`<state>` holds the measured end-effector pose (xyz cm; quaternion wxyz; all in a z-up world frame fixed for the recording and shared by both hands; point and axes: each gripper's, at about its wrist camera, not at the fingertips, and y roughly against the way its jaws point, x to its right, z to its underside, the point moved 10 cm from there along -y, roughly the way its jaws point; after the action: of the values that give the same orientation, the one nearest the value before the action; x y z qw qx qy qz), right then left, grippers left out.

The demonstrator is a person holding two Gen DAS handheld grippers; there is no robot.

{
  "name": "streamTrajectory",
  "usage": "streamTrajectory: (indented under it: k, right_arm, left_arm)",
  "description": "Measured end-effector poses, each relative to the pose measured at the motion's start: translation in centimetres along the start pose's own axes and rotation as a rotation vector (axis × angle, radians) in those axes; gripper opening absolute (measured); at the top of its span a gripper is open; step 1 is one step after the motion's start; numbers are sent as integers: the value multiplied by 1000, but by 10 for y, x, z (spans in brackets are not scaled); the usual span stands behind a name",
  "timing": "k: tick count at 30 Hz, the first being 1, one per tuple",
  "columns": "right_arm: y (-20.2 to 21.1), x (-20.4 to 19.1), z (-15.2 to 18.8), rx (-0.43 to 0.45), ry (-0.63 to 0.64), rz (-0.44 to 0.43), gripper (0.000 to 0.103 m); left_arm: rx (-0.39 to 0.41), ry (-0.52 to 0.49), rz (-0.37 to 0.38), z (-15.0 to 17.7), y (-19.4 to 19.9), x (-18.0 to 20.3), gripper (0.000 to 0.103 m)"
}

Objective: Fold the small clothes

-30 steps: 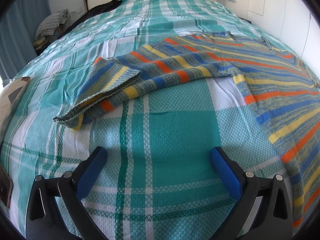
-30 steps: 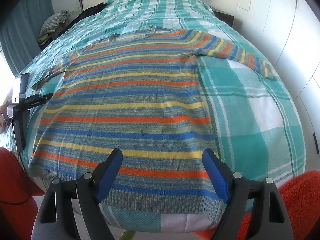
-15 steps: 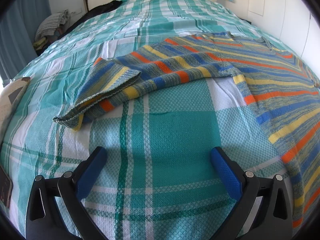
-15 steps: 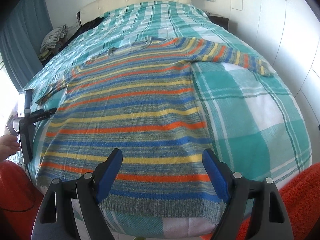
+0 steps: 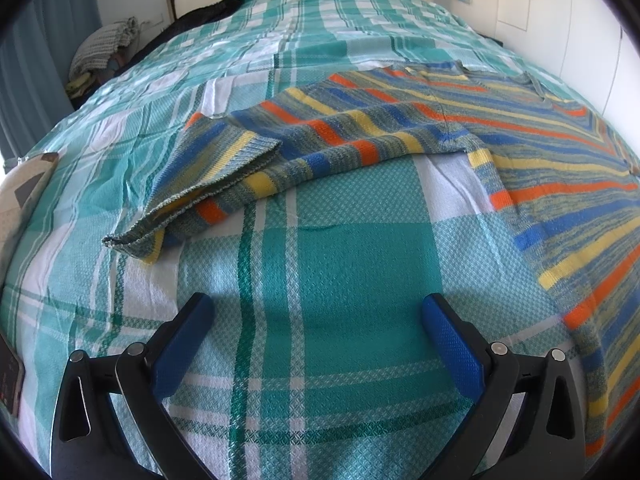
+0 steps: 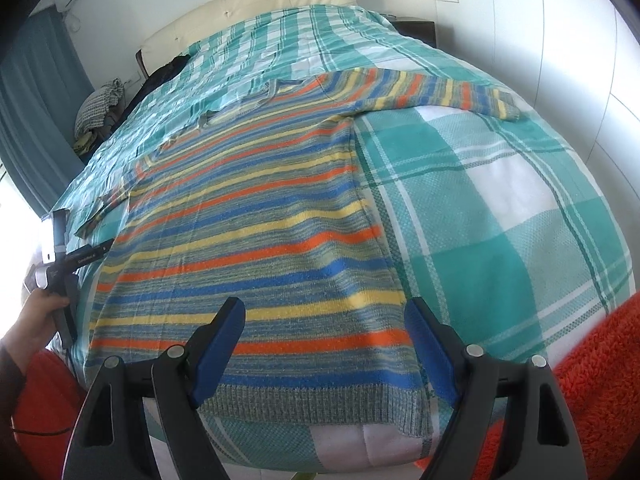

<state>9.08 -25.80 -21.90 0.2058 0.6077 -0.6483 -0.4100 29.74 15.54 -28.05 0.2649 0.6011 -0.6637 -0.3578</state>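
A striped knit sweater (image 6: 256,240) in blue, orange, yellow and grey lies flat on the bed, hem toward me. Its left sleeve (image 5: 256,160) is folded back on itself, the cuff lying on top. Its right sleeve (image 6: 440,92) stretches out to the right. My left gripper (image 5: 316,320) is open and empty over bare bedspread, short of the left sleeve. My right gripper (image 6: 324,320) is open and empty, hovering over the sweater's lower right part near the hem. The left gripper also shows in the right wrist view (image 6: 64,264), held by a hand at the bed's left edge.
A teal and white plaid bedspread (image 6: 500,208) covers the bed. A cream headboard (image 6: 248,4) stands at the far end. A pile of clothes (image 5: 104,48) lies at the far left. An orange fluffy rug (image 6: 592,380) lies at the bed's foot. White wardrobe doors (image 6: 560,40) are on the right.
The right wrist view has shifted and tilted, showing more of the bed's right side and the sweater's hem closer. The left gripper has barely moved. Both stay open.
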Motion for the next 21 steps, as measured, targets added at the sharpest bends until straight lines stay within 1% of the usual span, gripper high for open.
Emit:
streamTrajectory:
  k: [4, 9, 12, 14, 15, 17, 18, 21]
  right_arm:
    - [2, -3, 2, 2, 12, -9, 81]
    - [-2, -4, 6, -21, -4, -26, 81]
    - [-2, -5, 5, -21, -5, -37, 81]
    - [1, -2, 3, -14, -16, -45, 81]
    - [3, 1, 1, -5, -35, -52, 81]
    - [8, 10, -4, 7, -82, -62, 81]
    - [10, 17, -6, 10, -117, -69, 81]
    - [15, 43, -19, 28, -235, -102, 81]
  left_arm:
    - [-5, 8, 3, 0, 0, -1, 103]
    - [-55, 66, -3, 4, 1, -4, 103]
    - [-103, 51, -16, 10, 12, -3, 102]
    - [-118, 87, -13, 13, 28, -3, 102]
    - [-114, 112, 6, 13, 38, -1, 102]
    - [-74, 155, 68, 10, 64, 8, 102]
    - [-42, 173, 95, 7, 80, 14, 102]
    - [45, 219, 145, -1, 118, 30, 102]
